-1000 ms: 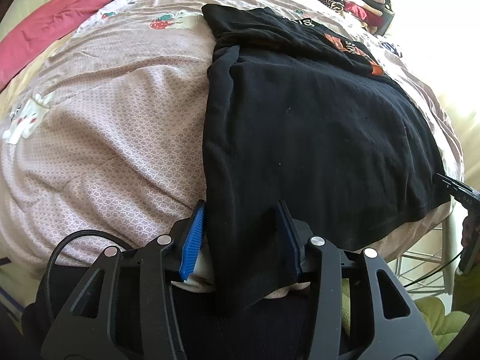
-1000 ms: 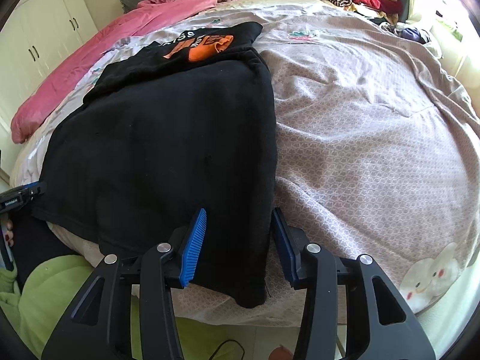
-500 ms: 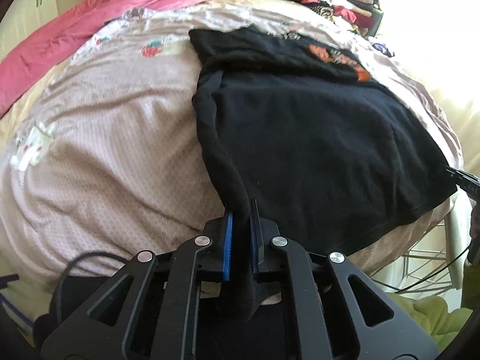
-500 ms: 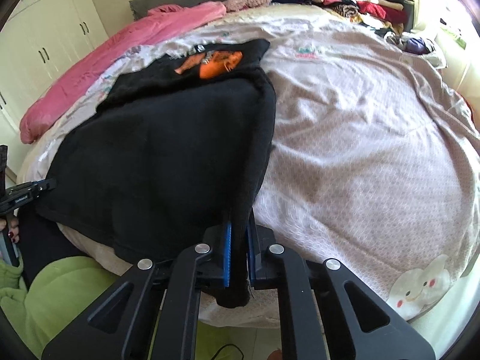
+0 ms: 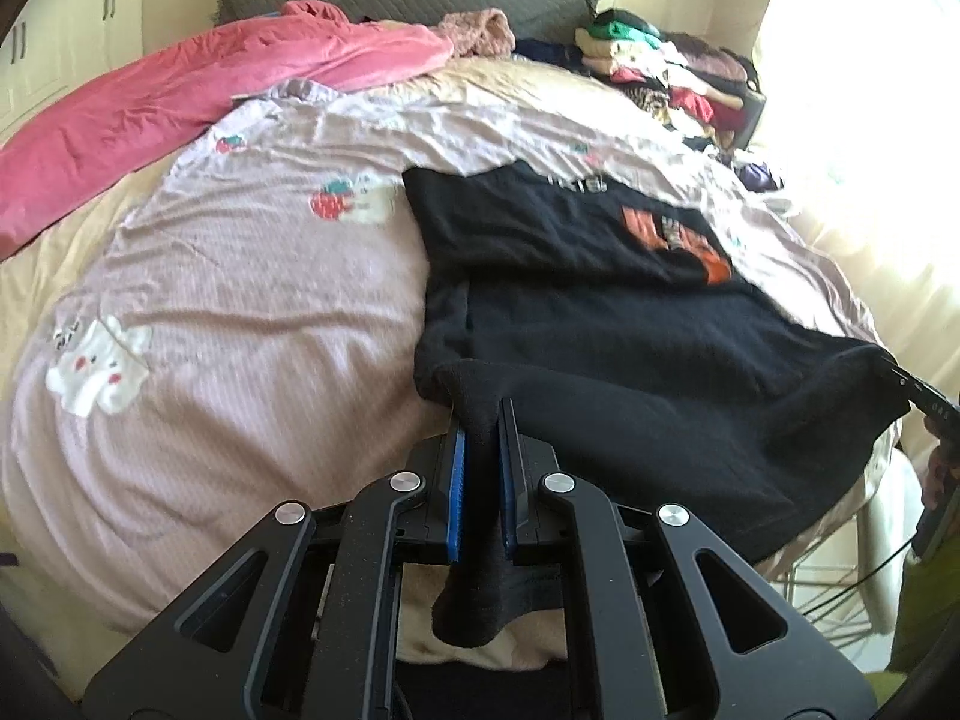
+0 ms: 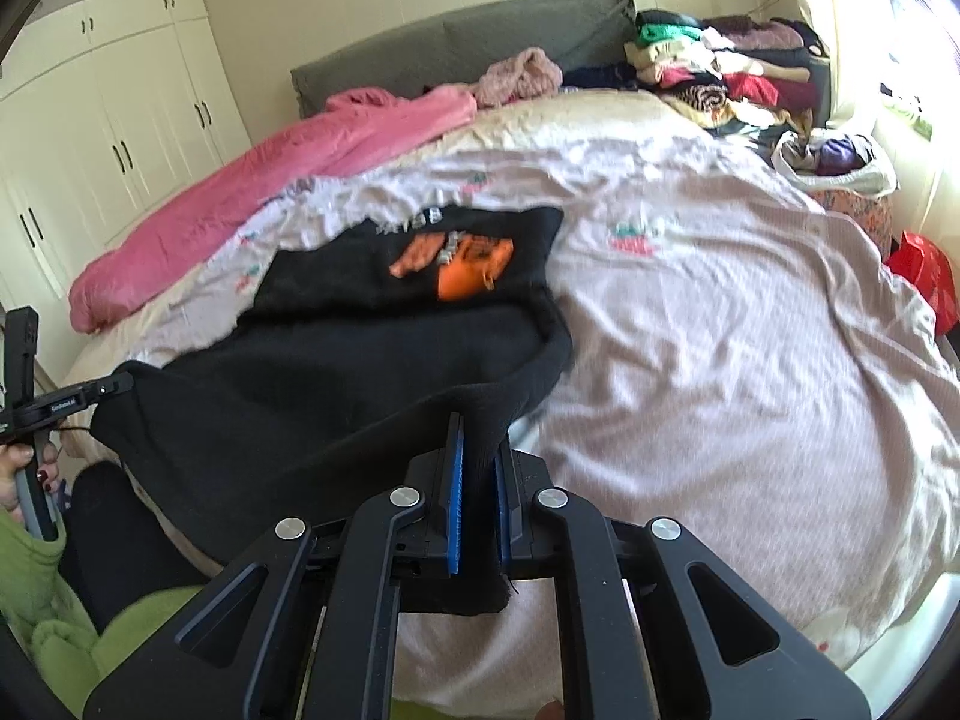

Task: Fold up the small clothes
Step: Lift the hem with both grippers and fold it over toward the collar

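A black sweatshirt (image 5: 630,324) with an orange print (image 5: 678,240) lies on the bed, its upper part folded over. My left gripper (image 5: 479,426) is shut on its near left bottom corner and holds it lifted above the bed. My right gripper (image 6: 477,438) is shut on the near right bottom corner of the same sweatshirt (image 6: 360,372), also lifted. The hem hangs between the two grippers. The right gripper shows at the right edge of the left wrist view (image 5: 924,402), and the left gripper at the left edge of the right wrist view (image 6: 72,402).
The bed has a pale pink patterned cover (image 5: 240,300). A pink blanket (image 5: 180,96) lies along the far left. Stacked clothes (image 6: 720,72) sit at the far right by the grey headboard (image 6: 480,36). White wardrobes (image 6: 108,120) stand to the left. A red bag (image 6: 924,276) sits beside the bed.
Both grippers closed on the sweatshirt's bottom corners, then lifted the hem off the bed's edge and carried it forward toward the headboard.
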{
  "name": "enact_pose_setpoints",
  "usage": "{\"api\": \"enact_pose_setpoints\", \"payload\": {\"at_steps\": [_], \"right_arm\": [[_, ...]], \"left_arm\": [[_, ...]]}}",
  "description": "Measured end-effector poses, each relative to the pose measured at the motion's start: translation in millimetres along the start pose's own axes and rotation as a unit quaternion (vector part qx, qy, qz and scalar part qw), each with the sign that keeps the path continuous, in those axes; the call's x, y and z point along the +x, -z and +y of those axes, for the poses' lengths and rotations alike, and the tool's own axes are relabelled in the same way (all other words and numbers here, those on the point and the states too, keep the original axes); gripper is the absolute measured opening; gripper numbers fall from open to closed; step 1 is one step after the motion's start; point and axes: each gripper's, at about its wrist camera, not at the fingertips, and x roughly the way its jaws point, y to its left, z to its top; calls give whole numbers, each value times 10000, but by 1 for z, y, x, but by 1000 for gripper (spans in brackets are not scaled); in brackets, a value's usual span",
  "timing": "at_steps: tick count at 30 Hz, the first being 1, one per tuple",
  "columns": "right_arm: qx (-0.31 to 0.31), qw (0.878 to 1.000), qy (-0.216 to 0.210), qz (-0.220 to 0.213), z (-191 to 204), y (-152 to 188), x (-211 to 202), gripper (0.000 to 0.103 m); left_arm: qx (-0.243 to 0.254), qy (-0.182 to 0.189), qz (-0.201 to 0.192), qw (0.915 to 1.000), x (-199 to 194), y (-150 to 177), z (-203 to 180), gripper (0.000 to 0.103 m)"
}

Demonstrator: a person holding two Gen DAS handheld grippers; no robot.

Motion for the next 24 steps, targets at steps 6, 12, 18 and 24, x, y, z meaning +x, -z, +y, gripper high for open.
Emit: {"api": "enact_pose_setpoints", "payload": {"at_steps": [6, 12, 18, 24], "right_arm": [[-32, 9995, 46, -310, -1, -27, -1, 7], [-66, 9987, 119, -497, -3, -56, 9, 7], [-35, 9977, 180, -648, -8, -81, 25, 7], [76, 9973, 189, -704, -13, -101, 47, 7]], "left_arm": [[-91, 25, -208, 9997, -1, -27, 3, 3], [-222, 36, -422, 9989, 4, -58, 9, 3], [-396, 38, -465, 9981, 18, -80, 19, 3], [-584, 27, -426, 9974, 39, -97, 29, 3]]}}
